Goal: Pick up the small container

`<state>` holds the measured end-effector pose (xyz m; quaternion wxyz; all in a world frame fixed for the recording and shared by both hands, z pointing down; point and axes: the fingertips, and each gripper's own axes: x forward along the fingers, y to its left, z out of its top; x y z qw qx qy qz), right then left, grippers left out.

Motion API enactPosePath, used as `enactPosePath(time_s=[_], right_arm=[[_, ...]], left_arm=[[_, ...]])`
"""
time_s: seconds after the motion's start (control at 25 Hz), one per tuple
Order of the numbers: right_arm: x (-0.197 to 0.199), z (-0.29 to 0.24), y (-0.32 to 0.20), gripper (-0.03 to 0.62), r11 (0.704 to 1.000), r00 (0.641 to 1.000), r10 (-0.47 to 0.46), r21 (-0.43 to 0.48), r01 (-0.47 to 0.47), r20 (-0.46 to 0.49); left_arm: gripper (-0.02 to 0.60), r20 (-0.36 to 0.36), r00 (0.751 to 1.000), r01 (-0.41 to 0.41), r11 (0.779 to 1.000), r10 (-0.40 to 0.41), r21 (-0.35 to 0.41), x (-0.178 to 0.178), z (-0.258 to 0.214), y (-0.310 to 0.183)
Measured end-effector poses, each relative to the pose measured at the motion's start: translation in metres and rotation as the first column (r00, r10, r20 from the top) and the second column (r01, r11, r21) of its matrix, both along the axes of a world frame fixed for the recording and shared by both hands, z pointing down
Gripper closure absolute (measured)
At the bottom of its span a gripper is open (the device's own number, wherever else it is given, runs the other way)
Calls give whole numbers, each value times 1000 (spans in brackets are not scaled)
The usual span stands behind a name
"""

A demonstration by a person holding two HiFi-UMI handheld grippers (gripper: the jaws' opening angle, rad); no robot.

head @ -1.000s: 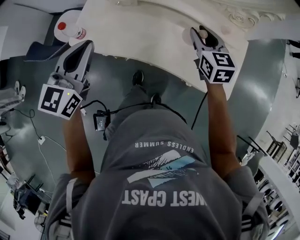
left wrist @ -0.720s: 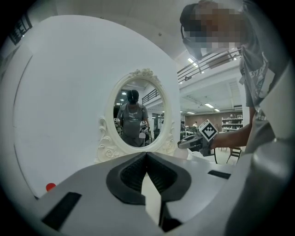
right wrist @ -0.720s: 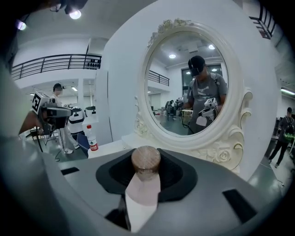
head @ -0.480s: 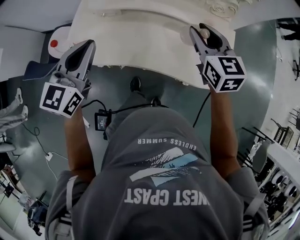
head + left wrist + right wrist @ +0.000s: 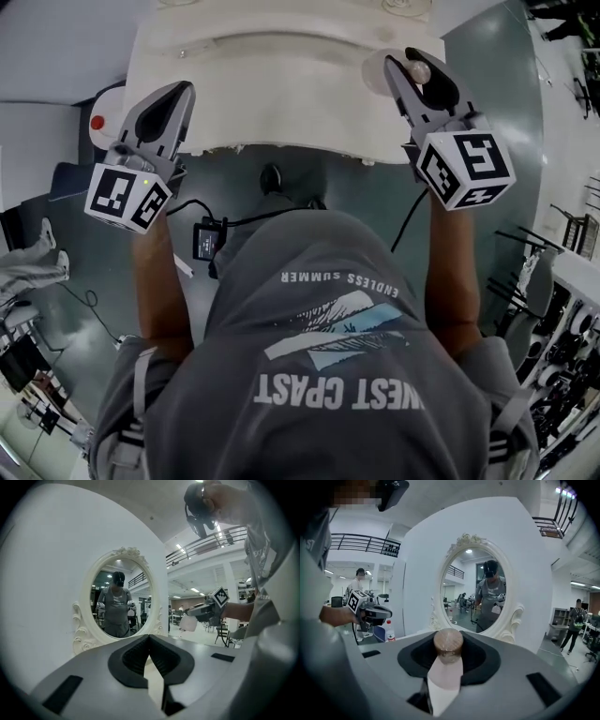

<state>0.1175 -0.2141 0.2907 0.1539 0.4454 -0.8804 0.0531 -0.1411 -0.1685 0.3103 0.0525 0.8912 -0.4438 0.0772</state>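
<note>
At a white dressing table (image 5: 281, 89), the right gripper (image 5: 410, 64) is clamped on the small container (image 5: 443, 681), its jaws closed partway around the pale body just under the brown cap (image 5: 448, 644). That hold likely lets the wider cap sit above the pads and guard against slipping. Seen from the left gripper view, the container's body hangs below the jaws and appears clear of the tabletop, though the distance makes this hard to confirm. The left gripper (image 5: 178, 89) hovers over the table's near edge, well apart from the container, jaws pressed together on nothing, seemingly kept aside because one grip is enough. An oval mirror (image 5: 480, 588) faces both tools.
</note>
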Motion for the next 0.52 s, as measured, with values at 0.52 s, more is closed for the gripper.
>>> enactPosePath(time_s=[0.52], right_arm=[[-50, 3, 19, 450, 993, 993, 118, 31, -117, -28]], left_arm=[[566, -21, 992, -127, 992, 127, 14, -54, 24, -32]])
